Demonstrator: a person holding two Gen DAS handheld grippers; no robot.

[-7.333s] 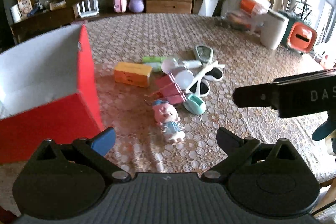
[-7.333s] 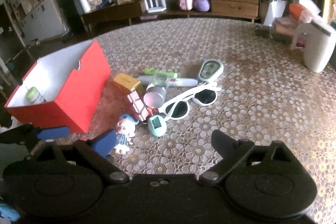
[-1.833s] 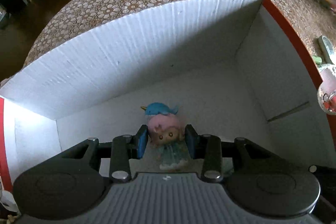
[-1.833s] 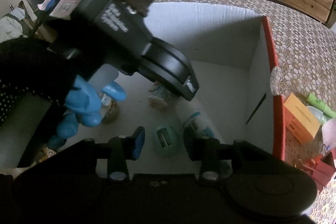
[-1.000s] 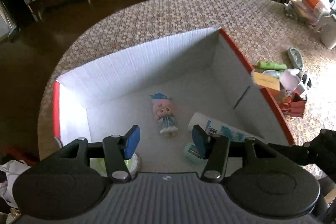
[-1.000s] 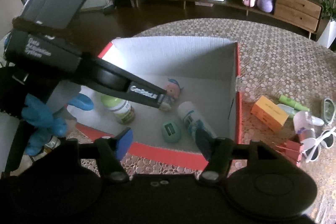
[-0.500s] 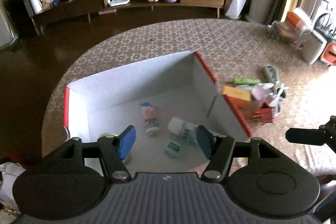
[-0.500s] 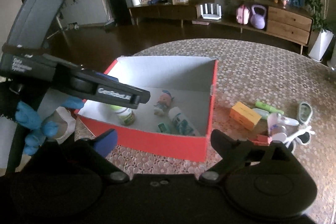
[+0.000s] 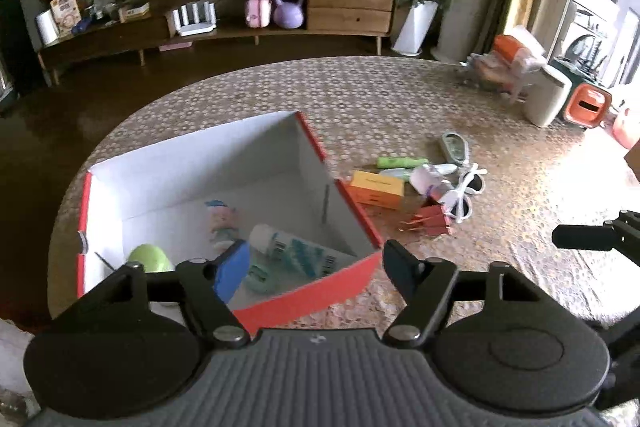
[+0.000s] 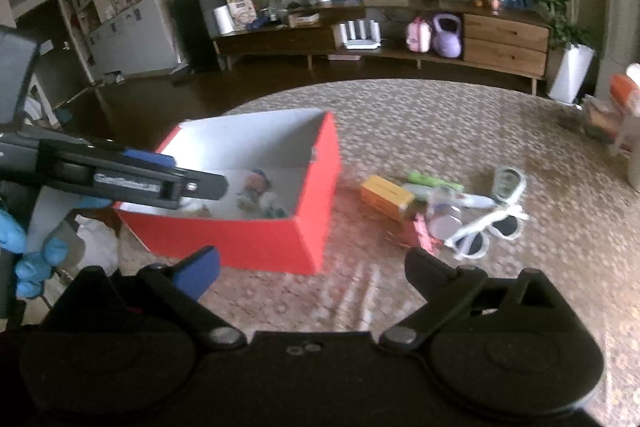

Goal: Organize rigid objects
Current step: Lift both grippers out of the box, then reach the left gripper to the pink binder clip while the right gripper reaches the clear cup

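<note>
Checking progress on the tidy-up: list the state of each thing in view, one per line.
Red box: open-topped, upright.
Doll: lying inside box.
White tube: lying inside box.
Orange box: on table, outside.
White sunglasses: unfolded, on table.
Green tube: lying on table.
Left claw: open, empty, just opening.
Right claw: open, empty.

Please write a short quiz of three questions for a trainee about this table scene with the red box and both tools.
1. True or false: the left tool is shut on the doll.
2. Multiple choice: where does the orange box lie? A) inside the red box B) on the table beside the red box C) between the fingers of the right tool
3. Fill in: the white ______ lie on the table, not yet in the red box.

Key
1. False: both tools are open and empty, their jaws having just been opening; the doll lies in the red box.
2. B
3. sunglasses
</note>
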